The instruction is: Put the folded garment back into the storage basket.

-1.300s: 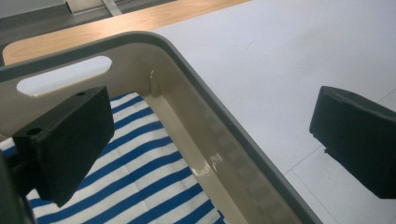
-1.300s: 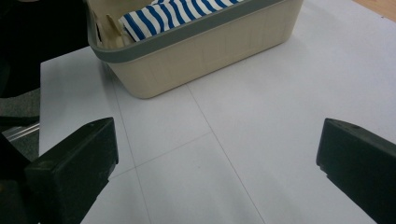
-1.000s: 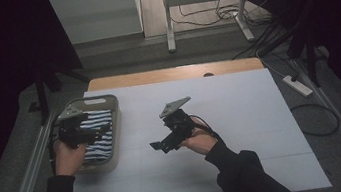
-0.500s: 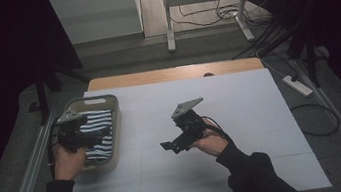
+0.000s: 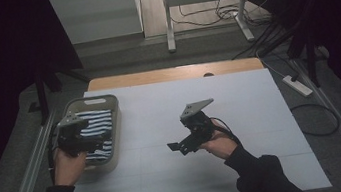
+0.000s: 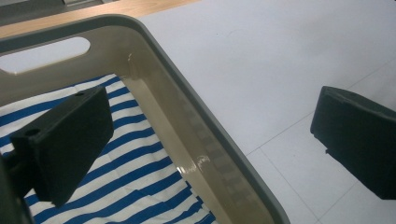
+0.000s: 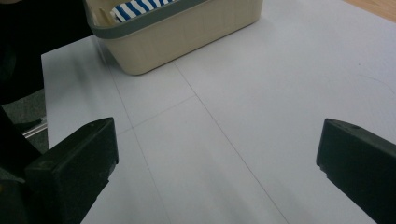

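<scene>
A beige basket (image 5: 116, 132) with a grey rim stands at the table's left. A blue-and-white striped cloth (image 5: 93, 123) lies inside it. My left gripper (image 5: 93, 140) hovers over the basket's near part, held by a hand. In the left gripper view the left gripper (image 6: 210, 140) is open: one jaw hangs over the striped cloth (image 6: 135, 177), the other past the basket rim (image 6: 187, 93) over the table. My right gripper (image 5: 179, 146) hangs open above the table's middle, its jaws pointing left. In the right gripper view the right gripper (image 7: 217, 172) holds nothing, and the basket (image 7: 187, 32) stands far ahead.
A white sheet (image 5: 241, 111) with faint grid lines covers the table, with a strip of wood (image 5: 170, 74) showing at its far edge. A power strip (image 5: 297, 86) and cables (image 5: 319, 120) lie on the floor to the right. A metal stand (image 5: 204, 10) rises beyond the table.
My right gripper has moved to the right, away from the basket. The left gripper has stayed over the basket, shifting only slightly.
</scene>
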A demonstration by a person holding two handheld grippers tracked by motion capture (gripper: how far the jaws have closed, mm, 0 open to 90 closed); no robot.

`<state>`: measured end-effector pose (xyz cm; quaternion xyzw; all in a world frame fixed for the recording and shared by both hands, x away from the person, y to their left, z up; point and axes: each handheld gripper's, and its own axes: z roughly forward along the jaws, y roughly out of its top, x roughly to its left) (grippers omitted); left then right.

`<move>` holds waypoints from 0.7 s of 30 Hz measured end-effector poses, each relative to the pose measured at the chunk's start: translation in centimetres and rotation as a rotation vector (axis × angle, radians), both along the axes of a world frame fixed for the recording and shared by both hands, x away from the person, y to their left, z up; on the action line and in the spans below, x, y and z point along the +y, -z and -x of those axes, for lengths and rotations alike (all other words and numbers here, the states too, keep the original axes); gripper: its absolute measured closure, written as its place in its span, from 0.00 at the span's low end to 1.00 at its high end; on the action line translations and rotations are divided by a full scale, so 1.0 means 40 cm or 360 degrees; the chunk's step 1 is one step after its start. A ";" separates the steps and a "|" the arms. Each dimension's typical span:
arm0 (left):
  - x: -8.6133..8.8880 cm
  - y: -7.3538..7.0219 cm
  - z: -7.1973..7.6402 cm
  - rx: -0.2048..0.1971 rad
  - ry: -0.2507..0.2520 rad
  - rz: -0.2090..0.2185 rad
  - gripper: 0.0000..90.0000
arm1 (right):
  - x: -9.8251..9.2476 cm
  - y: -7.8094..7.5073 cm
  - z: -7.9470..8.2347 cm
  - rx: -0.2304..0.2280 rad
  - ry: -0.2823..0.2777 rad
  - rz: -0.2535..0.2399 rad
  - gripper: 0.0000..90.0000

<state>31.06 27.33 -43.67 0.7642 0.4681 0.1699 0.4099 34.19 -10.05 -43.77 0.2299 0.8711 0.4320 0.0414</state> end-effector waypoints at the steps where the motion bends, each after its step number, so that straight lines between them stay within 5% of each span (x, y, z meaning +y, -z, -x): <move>1: 0.000 0.000 0.002 0.0000 0.0001 -0.0005 0.00 | -0.003 0.000 0.002 -0.0004 0.0000 0.0000 0.00; 21: 0.008 0.007 0.040 0.0049 -0.0001 0.0015 0.00 | -0.081 0.008 0.023 0.0029 0.0062 -0.0012 0.00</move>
